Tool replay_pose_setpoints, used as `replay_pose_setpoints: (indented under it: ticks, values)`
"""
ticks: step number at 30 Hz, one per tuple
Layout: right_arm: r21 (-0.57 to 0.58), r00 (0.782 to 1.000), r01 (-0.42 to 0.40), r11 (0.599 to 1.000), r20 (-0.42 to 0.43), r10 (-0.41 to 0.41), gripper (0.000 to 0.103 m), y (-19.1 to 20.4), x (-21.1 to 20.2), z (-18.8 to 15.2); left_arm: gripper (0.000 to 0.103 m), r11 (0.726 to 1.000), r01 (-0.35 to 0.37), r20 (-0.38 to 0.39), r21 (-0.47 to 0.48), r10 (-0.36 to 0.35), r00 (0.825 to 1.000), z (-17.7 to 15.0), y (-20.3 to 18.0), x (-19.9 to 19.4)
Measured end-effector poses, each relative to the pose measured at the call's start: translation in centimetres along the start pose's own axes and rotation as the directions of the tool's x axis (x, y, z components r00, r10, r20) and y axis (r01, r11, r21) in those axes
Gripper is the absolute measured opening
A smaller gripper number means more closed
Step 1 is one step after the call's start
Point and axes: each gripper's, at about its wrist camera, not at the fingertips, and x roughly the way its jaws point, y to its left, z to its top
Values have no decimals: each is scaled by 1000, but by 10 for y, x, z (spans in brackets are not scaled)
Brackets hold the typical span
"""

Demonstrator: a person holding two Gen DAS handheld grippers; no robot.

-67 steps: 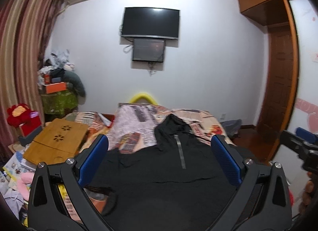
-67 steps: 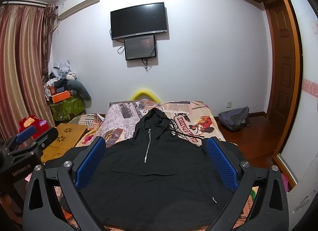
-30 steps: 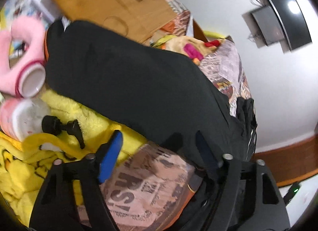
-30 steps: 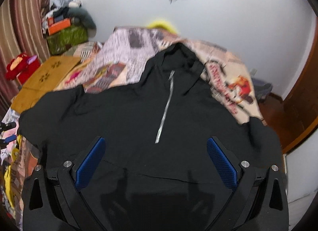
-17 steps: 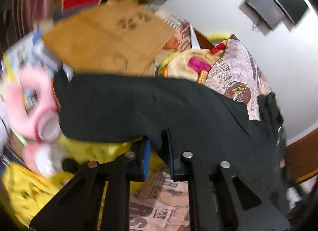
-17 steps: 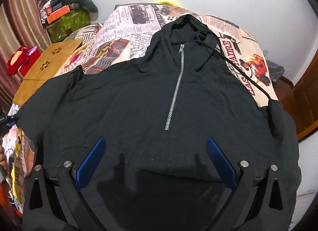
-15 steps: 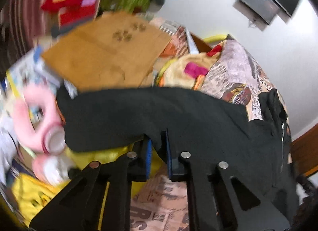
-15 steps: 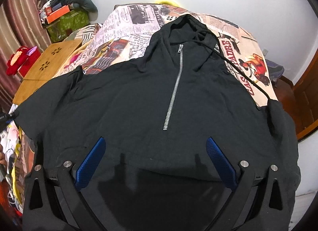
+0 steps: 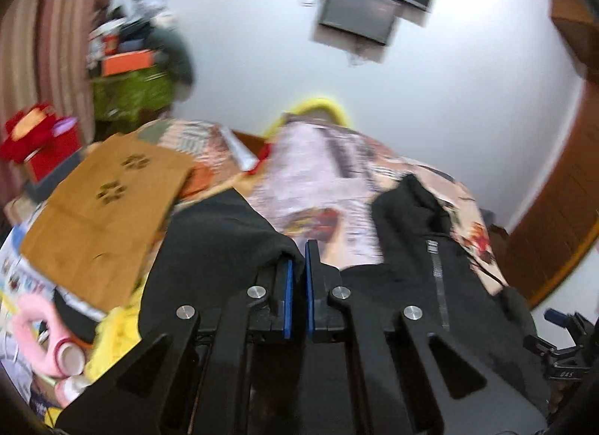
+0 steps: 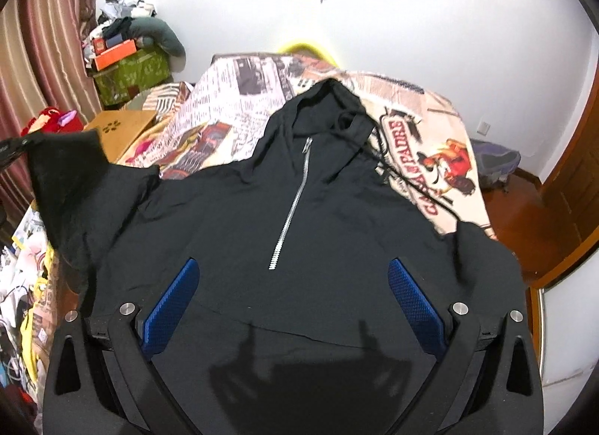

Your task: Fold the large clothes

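A black hooded jacket with a silver half zipper lies spread face up on a bed with a newspaper-print cover. My left gripper is shut on the jacket's left sleeve and holds it lifted off the bed; the raised sleeve shows at the left of the right wrist view. My right gripper is open and empty, hovering above the jacket's lower front. The hood points toward the far wall.
A wooden lap desk lies left of the bed, with pink items and a yellow blanket below it. A cluttered green box stands by the curtains. A wooden door is on the right, a grey bag on the floor.
My left gripper closed on the left sleeve and lifted it up and inward over the bed. My right gripper stayed open and tilted up slightly above the jacket.
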Motion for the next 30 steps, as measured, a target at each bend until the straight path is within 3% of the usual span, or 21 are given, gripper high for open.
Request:
replay_pose_setpoints:
  ticks: [7,14,17,25,30]
  values:
    - [-40,1000,24,999,19,-23,100,-18,-13,-11,4,985,123,-109,120,-110,988,-32,-98,34]
    - [-55,999,43,998,-26,-44,100,-38,-11,-33,4,953,245,-323,177,-178,929,-91,-168,77]
    - [-49,998,48,998,-48,-51,100,-44,-10,-42,4,939,257,-389,227,-155,908,-117,-190,88]
    - [-51,994,49,997,-98,-53,100,-48,-4,-58,6,910,258,-500,325,-66,863,-168,-205,106]
    - [-85,993,47,995,-100,-56,100,-38,-6,-58,13,898,283,-519,336,-74,851,-167,-198,89]
